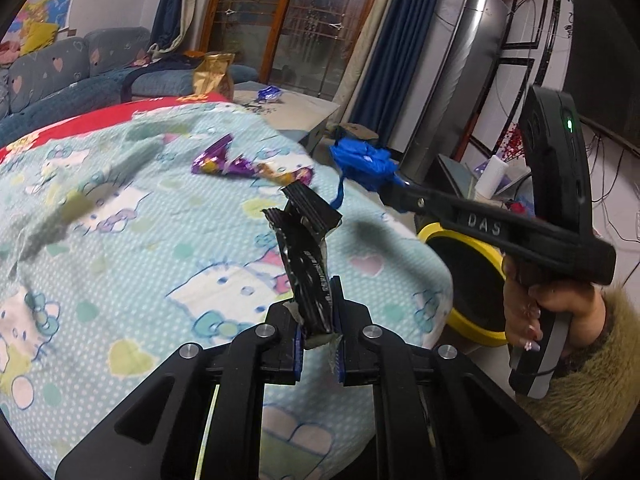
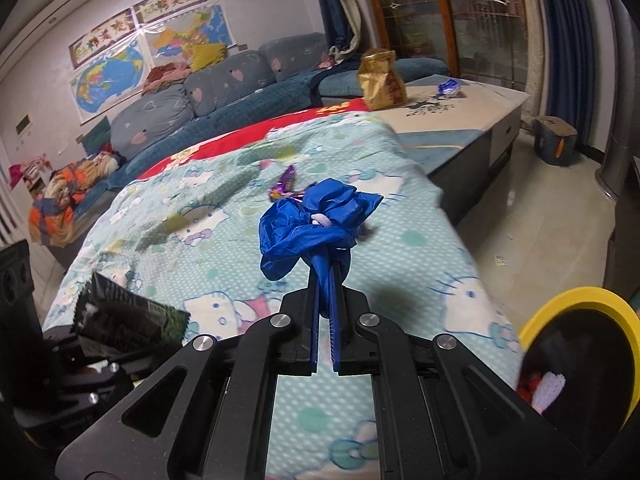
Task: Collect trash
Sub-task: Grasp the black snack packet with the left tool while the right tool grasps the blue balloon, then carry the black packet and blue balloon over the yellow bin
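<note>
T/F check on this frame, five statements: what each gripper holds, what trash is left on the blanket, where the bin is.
1. The left gripper is shut on a black wrapper. True.
2. The right gripper is open and holds nothing. False: it is shut on a crumpled blue bag.
3. A purple wrapper lies on the cartoon-print blanket. True.
4. The yellow-rimmed bin stands on the blanket. False: it sits beside the blanket's edge, lower down.
5. The gold bag is in the bin. False: it stands upright beyond the blanket.
</note>
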`<move>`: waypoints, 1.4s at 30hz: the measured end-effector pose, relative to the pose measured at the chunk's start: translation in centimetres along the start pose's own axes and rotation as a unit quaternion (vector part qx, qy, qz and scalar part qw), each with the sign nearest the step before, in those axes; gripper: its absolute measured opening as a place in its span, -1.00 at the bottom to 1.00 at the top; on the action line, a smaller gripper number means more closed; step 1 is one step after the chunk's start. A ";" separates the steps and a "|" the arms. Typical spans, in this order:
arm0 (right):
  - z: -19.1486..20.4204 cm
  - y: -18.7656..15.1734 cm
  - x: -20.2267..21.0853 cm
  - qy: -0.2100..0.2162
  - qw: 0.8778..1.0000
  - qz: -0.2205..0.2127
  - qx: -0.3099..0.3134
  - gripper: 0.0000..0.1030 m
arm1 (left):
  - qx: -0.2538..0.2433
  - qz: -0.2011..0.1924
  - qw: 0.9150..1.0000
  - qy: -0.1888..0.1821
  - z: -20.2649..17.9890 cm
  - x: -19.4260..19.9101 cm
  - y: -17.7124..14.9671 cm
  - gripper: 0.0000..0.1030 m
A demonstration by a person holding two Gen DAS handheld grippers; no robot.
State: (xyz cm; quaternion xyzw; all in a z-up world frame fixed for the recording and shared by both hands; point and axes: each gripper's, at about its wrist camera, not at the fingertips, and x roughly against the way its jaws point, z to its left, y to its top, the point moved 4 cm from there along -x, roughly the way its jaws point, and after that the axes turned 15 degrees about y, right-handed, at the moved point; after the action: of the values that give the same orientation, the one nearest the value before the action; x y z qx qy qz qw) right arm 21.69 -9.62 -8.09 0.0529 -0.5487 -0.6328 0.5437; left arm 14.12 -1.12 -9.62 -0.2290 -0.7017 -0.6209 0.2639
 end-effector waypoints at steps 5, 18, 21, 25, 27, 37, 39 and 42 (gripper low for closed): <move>-2.1 -0.6 2.0 -0.020 1.000 -0.010 -0.021 -0.96 | -0.004 -0.006 1.000 -0.012 -1.3 -0.2 0.8 -0.79; -7.5 -2.1 7.1 -0.069 0.993 -0.046 -0.082 -0.96 | -0.029 -0.013 0.999 -0.043 -5.9 -0.7 2.3 -0.79; -8.5 -2.4 8.1 -0.079 0.991 -0.054 -0.094 -0.96 | -0.037 -0.014 0.998 -0.051 -7.0 -0.9 2.5 -0.79; -10.0 -3.1 9.4 -0.097 0.987 -0.064 -0.112 -0.96 | -0.048 -0.015 0.997 -0.060 -8.5 -1.3 2.7 -0.79; -10.8 -3.7 10.1 -0.103 0.985 -0.069 -0.121 -0.96 | -0.054 -0.014 0.996 -0.065 -9.3 -1.5 2.8 -0.79; -13.8 -5.8 13.0 -0.133 0.974 -0.088 -0.161 -0.96 | -0.082 -0.011 0.993 -0.087 -13.1 -2.3 2.7 -0.79; -14.3 -6.1 13.4 -0.138 0.972 -0.090 -0.168 -0.96 | -0.089 -0.010 0.992 -0.091 -13.7 -2.4 2.6 -0.79; -15.0 -6.6 14.0 -0.146 0.968 -0.093 -0.179 -0.96 | -0.098 -0.010 0.990 -0.097 -14.7 -2.6 2.6 -0.79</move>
State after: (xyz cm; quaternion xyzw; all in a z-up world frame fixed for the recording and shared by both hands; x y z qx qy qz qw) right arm 21.86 -30.93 -11.51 -0.0877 -0.4928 -0.7693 0.3970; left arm 19.03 -15.39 -8.05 -0.3058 -0.6622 -0.6639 0.1646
